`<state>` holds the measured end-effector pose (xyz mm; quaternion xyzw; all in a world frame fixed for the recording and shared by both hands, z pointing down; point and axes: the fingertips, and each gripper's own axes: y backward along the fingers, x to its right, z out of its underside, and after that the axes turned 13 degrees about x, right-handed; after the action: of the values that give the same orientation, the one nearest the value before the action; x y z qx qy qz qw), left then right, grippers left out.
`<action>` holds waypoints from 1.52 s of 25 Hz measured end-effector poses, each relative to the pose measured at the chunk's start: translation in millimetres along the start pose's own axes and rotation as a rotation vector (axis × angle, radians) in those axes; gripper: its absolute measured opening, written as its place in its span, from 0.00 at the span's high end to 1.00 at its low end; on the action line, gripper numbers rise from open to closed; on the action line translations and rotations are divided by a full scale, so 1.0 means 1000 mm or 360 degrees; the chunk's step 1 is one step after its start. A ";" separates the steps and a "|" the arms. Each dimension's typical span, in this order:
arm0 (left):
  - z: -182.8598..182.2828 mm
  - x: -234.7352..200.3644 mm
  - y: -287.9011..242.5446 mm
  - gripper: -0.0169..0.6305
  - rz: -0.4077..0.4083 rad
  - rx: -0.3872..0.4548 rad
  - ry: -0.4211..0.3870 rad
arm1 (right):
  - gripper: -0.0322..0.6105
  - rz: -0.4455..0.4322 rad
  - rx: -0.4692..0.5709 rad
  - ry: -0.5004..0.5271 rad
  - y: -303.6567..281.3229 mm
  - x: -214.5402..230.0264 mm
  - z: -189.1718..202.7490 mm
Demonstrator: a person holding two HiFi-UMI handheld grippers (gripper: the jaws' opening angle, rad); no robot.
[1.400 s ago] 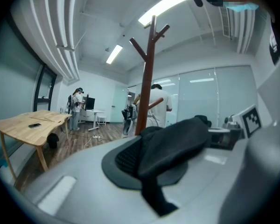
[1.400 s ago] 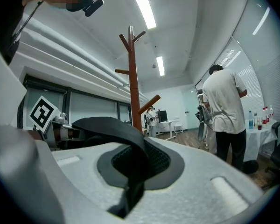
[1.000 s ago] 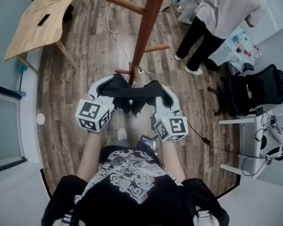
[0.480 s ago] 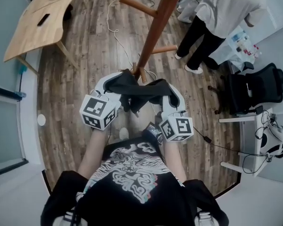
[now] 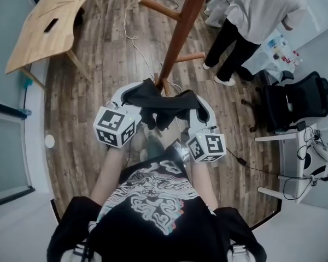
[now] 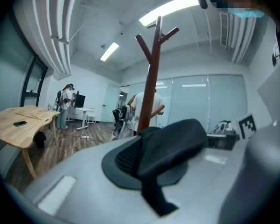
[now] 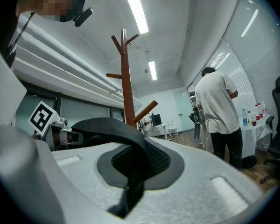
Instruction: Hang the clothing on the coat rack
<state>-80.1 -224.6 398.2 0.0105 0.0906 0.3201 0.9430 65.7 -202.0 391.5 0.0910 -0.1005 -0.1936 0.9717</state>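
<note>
The tall reddish-brown wooden coat rack (image 5: 177, 37) is standing at twelve o'clock. The black fabric garment (image 5: 163, 107) is hanging stretched between the grippers, just before the pole. The left gripper (image 5: 132, 93) and right gripper (image 5: 195, 103) are each clamping it. Lifting it level and draping it over an angled wooden peg (image 5: 187, 57) is likely the surest way.

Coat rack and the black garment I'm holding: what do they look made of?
The coat rack looks like wood, reddish-brown with a smooth, probably stained or varnished finish; its round pegs show paler cut ends. The black garment looks like soft matte cloth, sagging and folding where it is held; weave unclear.
</note>
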 end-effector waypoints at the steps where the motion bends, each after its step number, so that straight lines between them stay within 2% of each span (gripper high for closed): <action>1: 0.001 0.001 -0.001 0.98 0.0005 -0.0005 0.0002 | 0.93 0.0005 -0.0006 -0.0001 0.000 0.001 0.002; 10: -0.001 0.001 -0.014 0.98 0.0008 -0.0020 -0.0007 | 0.93 0.0026 0.0035 -0.0016 -0.006 0.013 -0.007; 16: -0.003 -0.003 -0.021 0.98 -0.0023 -0.0040 -0.0126 | 0.93 0.0018 0.0043 -0.0047 -0.014 0.020 -0.004; 21: 0.000 -0.015 -0.029 0.97 -0.0063 -0.0041 -0.0083 | 0.93 -0.0011 0.0032 -0.0068 -0.024 0.022 0.000; 28: -0.007 -0.025 -0.036 0.98 -0.0085 -0.0041 -0.0091 | 0.93 -0.0053 0.0061 -0.0073 -0.043 0.023 -0.006; 33: 0.000 -0.028 -0.045 0.98 -0.0073 -0.0060 -0.0079 | 0.93 -0.0041 0.0064 -0.0098 -0.050 0.031 0.001; 38: 0.010 -0.039 -0.052 0.98 -0.0082 -0.0072 -0.0014 | 0.93 -0.0025 0.0043 -0.0122 -0.056 0.032 0.009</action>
<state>-76.9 -289.1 410.4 -0.0118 0.0793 0.2977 0.9513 72.8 -266.6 393.8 0.0973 -0.1395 -0.2032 0.9643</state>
